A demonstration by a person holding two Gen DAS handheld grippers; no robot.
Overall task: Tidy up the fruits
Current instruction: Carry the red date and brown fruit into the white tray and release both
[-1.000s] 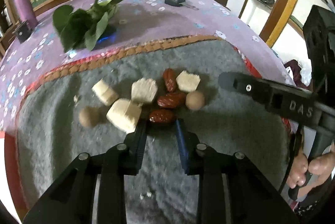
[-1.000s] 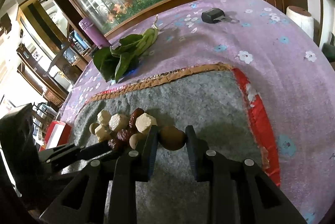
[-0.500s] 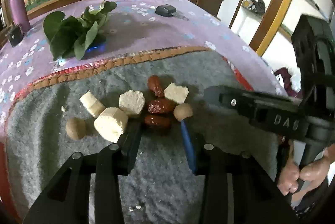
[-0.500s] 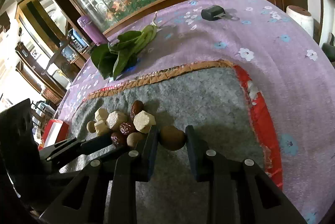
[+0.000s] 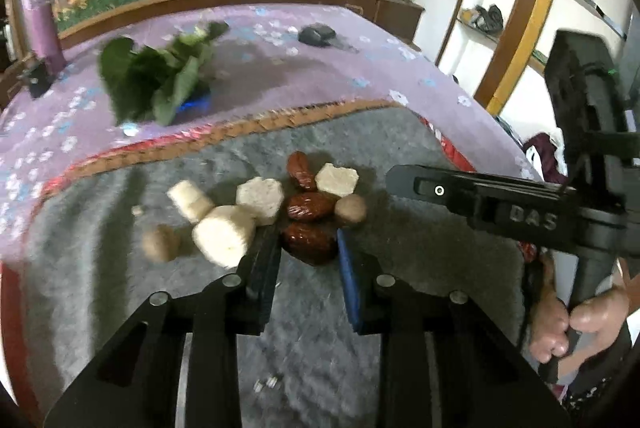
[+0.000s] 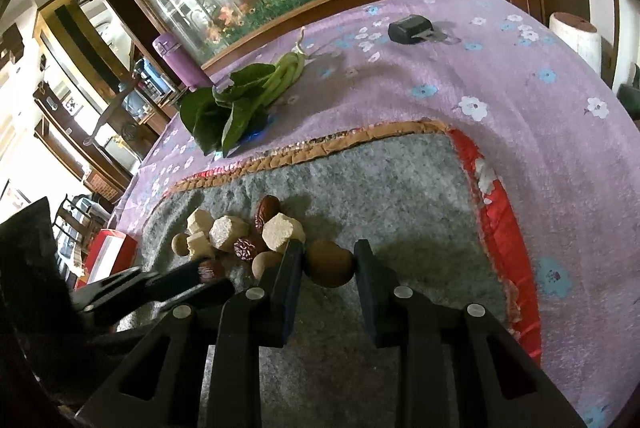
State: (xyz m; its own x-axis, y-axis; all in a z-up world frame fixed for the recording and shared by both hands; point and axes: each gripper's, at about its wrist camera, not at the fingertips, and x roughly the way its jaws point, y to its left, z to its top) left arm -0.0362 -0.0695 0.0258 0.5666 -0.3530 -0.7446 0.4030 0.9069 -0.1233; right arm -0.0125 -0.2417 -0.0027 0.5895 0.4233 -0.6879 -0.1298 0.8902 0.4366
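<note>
- A grey felt mat [image 6: 400,188] lies on a purple flowered cloth [image 6: 520,76] before a glass cabinet of flowers; leafy greens [image 5: 160,84] lie on the cloth far beyond the fingertips
- The left gripper [image 5: 308,248] is closing its jaws on a red date [image 5: 308,242] lying between the fingers; pale cut chunks [image 5: 224,240] sit just left of its left finger
- The right gripper [image 6: 328,264] clamps a round brown fruit [image 6: 329,268] between both pads; the fruit pile [image 6: 240,236] lies just left of its fingers
</note>
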